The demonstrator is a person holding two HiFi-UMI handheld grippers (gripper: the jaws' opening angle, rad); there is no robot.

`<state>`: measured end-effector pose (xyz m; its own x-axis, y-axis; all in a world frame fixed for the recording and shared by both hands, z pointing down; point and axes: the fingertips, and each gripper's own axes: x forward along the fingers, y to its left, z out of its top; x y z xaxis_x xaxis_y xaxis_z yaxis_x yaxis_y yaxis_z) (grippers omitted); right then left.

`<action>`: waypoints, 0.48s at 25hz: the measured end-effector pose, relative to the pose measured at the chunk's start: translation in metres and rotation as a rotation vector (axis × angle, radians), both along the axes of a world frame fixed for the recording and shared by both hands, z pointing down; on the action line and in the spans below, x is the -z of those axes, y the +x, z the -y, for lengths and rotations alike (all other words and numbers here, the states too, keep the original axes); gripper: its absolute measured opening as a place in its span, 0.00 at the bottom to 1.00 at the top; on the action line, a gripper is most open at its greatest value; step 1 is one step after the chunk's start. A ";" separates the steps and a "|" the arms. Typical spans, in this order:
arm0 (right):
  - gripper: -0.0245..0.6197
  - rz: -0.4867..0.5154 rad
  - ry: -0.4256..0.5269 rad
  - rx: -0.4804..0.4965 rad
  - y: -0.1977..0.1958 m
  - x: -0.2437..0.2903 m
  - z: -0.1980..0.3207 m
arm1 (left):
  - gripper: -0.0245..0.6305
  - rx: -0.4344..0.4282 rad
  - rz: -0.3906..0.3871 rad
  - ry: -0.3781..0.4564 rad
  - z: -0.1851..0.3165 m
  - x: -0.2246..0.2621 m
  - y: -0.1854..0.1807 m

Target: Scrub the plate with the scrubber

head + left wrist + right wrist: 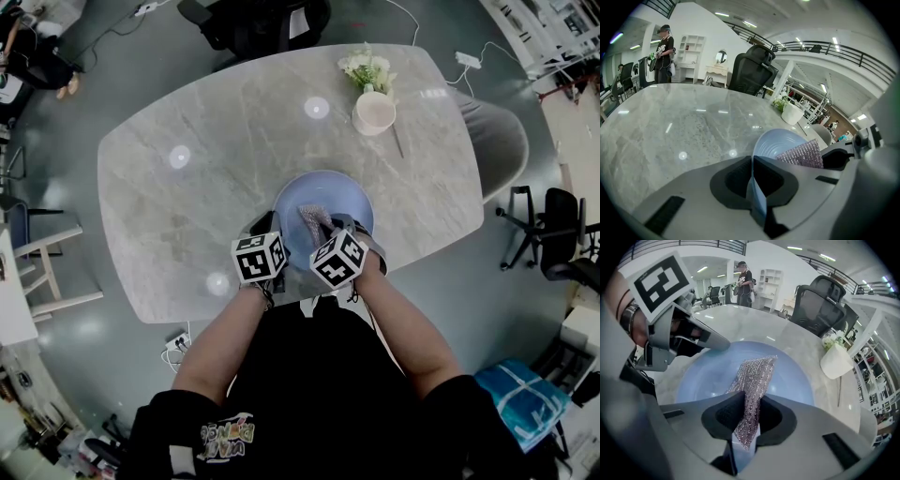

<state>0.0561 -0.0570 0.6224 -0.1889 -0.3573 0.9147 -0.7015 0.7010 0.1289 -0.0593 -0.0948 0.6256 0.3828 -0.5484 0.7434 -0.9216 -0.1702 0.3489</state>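
A light blue plate (328, 197) rests near the front edge of the marble table (206, 178). My left gripper (271, 231) is shut on the plate's left rim; in the left gripper view the rim (778, 143) stands edge-on between the jaws of that gripper (753, 177). A silvery mesh scrubber (313, 222) lies on the plate's inside. My right gripper (746, 423) is shut on the scrubber (753, 376), whose free end drapes across the plate (794, 378). The left gripper (686, 336) shows at that view's left, on the rim.
A white pot (374, 112) with pale flowers (367, 67) stands at the table's far right, with a thin stick (397, 141) beside it. Black office chairs (553, 234) stand around the table. A person (663, 47) stands far behind it.
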 end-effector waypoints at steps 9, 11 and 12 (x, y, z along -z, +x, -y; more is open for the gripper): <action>0.16 -0.152 0.060 -0.016 0.058 0.002 0.020 | 0.08 0.000 0.004 0.002 0.000 0.000 0.000; 0.16 -0.195 0.076 -0.004 0.067 0.004 0.024 | 0.08 0.000 0.005 0.002 0.000 0.000 0.000; 0.16 -0.216 0.084 0.002 0.071 0.004 0.026 | 0.08 0.000 0.005 0.002 0.000 0.001 -0.001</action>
<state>0.1272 -0.0825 0.6179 0.0069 -0.4335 0.9011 -0.6500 0.6829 0.3335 -0.0598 -0.0944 0.6251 0.3791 -0.5500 0.7442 -0.9233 -0.1713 0.3437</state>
